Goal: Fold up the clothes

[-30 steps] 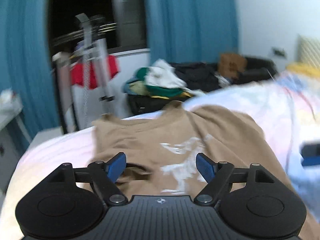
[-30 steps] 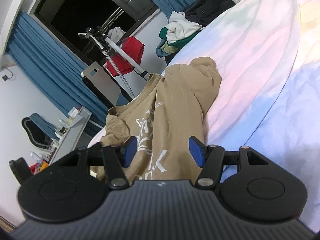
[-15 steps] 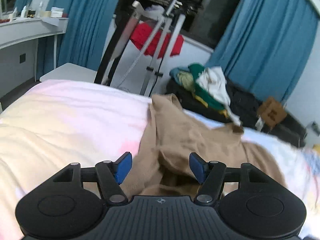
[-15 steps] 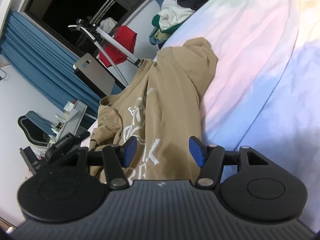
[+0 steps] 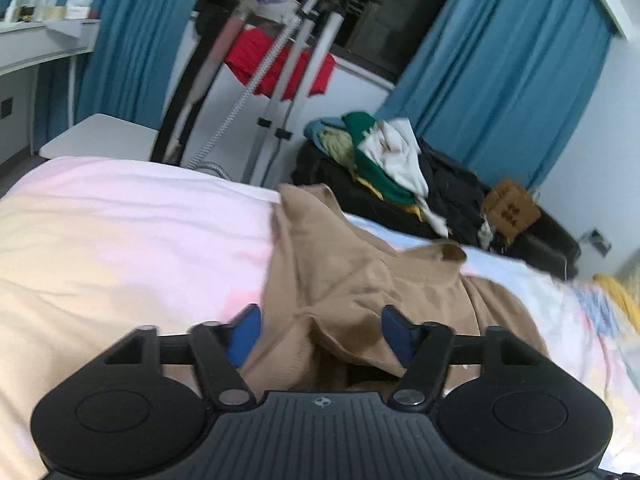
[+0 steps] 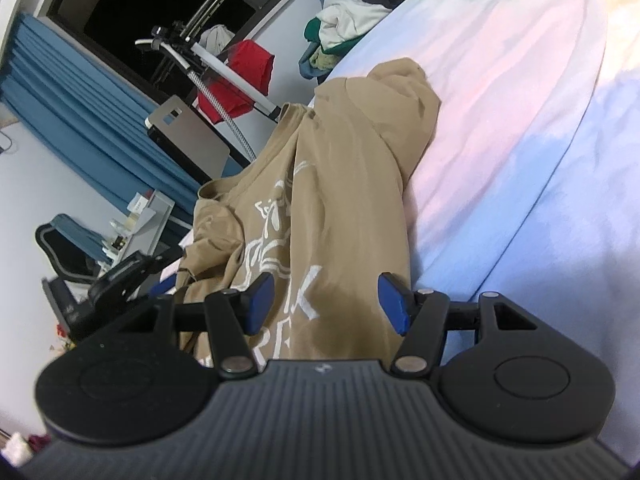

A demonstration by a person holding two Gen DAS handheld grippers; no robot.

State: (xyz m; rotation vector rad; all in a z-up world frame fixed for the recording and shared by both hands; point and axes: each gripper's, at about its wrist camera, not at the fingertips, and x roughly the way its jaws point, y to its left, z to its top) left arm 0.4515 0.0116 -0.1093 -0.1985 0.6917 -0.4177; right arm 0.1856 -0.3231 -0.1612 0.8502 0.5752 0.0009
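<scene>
A tan T-shirt (image 6: 344,184) with white print lies crumpled on the pastel bed sheet (image 6: 520,92). My right gripper (image 6: 326,300) hovers open just over the shirt's lower printed part, nothing pinched between its blue pads. My left gripper (image 5: 320,332) is at the shirt's bunched side, and a raised fold of the tan T-shirt (image 5: 348,292) sits between its jaws. These jaws are closing, but the pads still stand apart around the fold. In the right wrist view the left gripper (image 6: 132,276) shows at the shirt's left edge.
A pile of clothes (image 5: 384,156) lies on a dark sofa beyond the bed. A garment steamer stand (image 5: 296,60) with a red cloth (image 5: 280,68) stands by the window. A white desk (image 5: 36,48) and a chair (image 6: 64,248) are on the left. Blue curtains (image 5: 500,80) hang behind.
The left gripper swung from facing the shirt's printed front over to its bunched left side, and its jaws narrowed a little. The right gripper sank slightly closer to the shirt.
</scene>
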